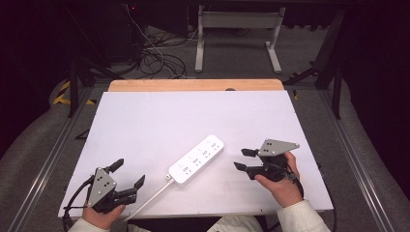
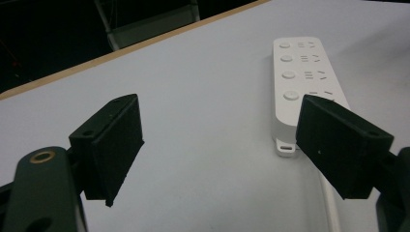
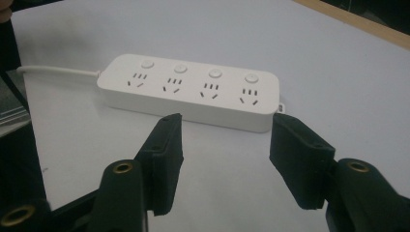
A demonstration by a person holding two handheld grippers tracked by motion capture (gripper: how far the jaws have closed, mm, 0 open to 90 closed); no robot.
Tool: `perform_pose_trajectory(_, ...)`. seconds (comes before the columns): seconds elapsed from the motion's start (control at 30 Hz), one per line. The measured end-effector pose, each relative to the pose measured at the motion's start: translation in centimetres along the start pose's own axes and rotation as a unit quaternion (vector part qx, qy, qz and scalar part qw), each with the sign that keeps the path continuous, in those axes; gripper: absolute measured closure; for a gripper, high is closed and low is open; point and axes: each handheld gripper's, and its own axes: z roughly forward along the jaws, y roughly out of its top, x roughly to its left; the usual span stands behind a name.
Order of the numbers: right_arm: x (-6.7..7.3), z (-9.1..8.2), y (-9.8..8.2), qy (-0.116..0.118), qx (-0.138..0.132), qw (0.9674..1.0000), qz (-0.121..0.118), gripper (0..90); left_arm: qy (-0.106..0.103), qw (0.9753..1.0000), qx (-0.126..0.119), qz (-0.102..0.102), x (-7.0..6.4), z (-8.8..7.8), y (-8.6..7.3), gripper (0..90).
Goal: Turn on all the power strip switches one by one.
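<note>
While both sets of tongs are held apart with nothing between their jaws, the right tongs (image 1: pixel 244 159) are seen just beside the far end of a power strip (image 1: pixel 197 159), and the left tongs (image 1: pixel 129 174) near its cord end. A white, rounded bar is shown lying flat and slantwise on the white desk (image 1: pixel 159 116). Four sockets, each with a round button, are counted along its top, and a white cord (image 1: pixel 147 200) is seen trailing towards the desk's near edge.
</note>
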Motion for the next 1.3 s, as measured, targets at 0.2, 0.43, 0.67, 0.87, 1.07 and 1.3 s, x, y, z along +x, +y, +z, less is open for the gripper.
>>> perform_pose_trajectory(0.2, 0.2, 1.2, 1.4, 0.01, 0.006, 0.9999, -0.012, 46.4, 0.0, 1.0, -0.001, -0.001, -0.1, 0.0, 0.0, 17.6)
perform_pose_trajectory(0.43, 0.3, 1.5, 2.2, 0.009, 0.006, 0.9998, -0.016, 46.6, 0.001, 1.0, 0.0, 0.003, 0.0, 0.0, 0.0, 17.7)
perform_pose_trajectory(0.67, 0.2, 1.5, 2.4, 0.014, 0.007, 0.9998, -0.015, 64.0, -0.001, 1.0, 0.0, 0.001, -0.1, 0.0, 0.0, 17.7)
perform_pose_trajectory(0.87, -0.1, 2.1, 3.6, 0.018, 0.012, 0.9997, -0.01, 90.0, -0.001, 1.0, 0.0, 0.002, -0.1, 0.0, 0.0, 18.2)
perform_pose_trajectory(1.07, -0.5, 3.3, 5.0, 0.019, 0.017, 0.9997, -0.002, 90.0, -0.002, 1.0, 0.0, 0.0, -0.1, 0.0, 0.0, 18.3)
perform_pose_trajectory(1.3, -1.4, 5.6, 5.7, 0.017, 0.028, 0.9994, 0.012, 90.0, -0.002, 1.0, 0.0, 0.0, -0.1, 0.1, 0.0, 18.3)
